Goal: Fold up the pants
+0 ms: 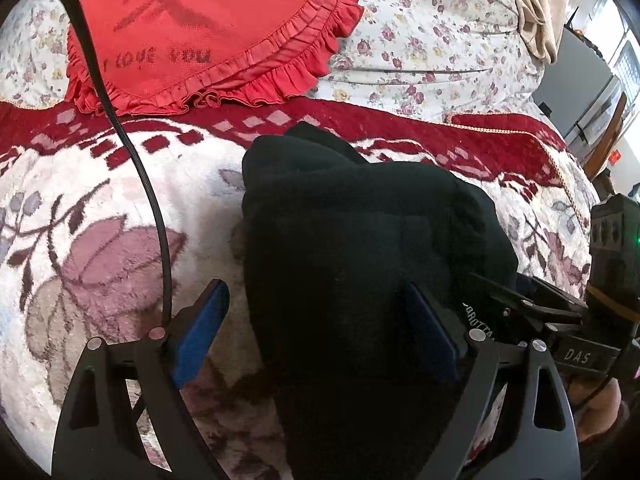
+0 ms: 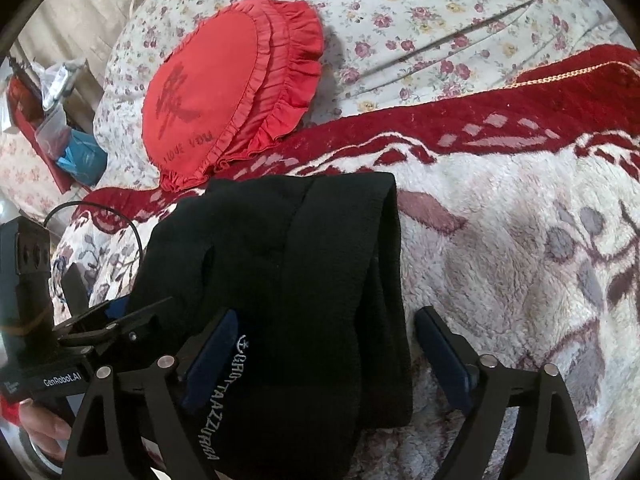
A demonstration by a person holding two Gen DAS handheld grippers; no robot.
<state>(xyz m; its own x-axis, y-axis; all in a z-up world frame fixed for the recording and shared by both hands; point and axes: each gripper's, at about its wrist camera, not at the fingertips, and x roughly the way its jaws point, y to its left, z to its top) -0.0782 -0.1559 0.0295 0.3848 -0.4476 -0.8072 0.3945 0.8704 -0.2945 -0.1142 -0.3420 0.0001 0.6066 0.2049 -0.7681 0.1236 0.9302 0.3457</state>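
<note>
The black pants (image 1: 360,240) lie folded in a thick bundle on the fleece blanket; in the right wrist view (image 2: 288,264) white lettering runs along one edge. My left gripper (image 1: 316,320) is open, its blue-padded fingers (image 1: 204,328) straddling the near end of the bundle without pinching it. My right gripper (image 2: 328,344) is open too, its fingers (image 2: 444,356) on either side of the bundle's near end. Each gripper shows at the edge of the other's view.
A red heart-shaped ruffled pillow (image 1: 200,36) lies behind the pants on a floral sheet (image 1: 432,48). The white and dark red flowered blanket (image 2: 520,248) covers the bed. A black cable (image 1: 132,152) crosses the left wrist view. A cluttered nightstand (image 2: 52,120) stands beside the bed.
</note>
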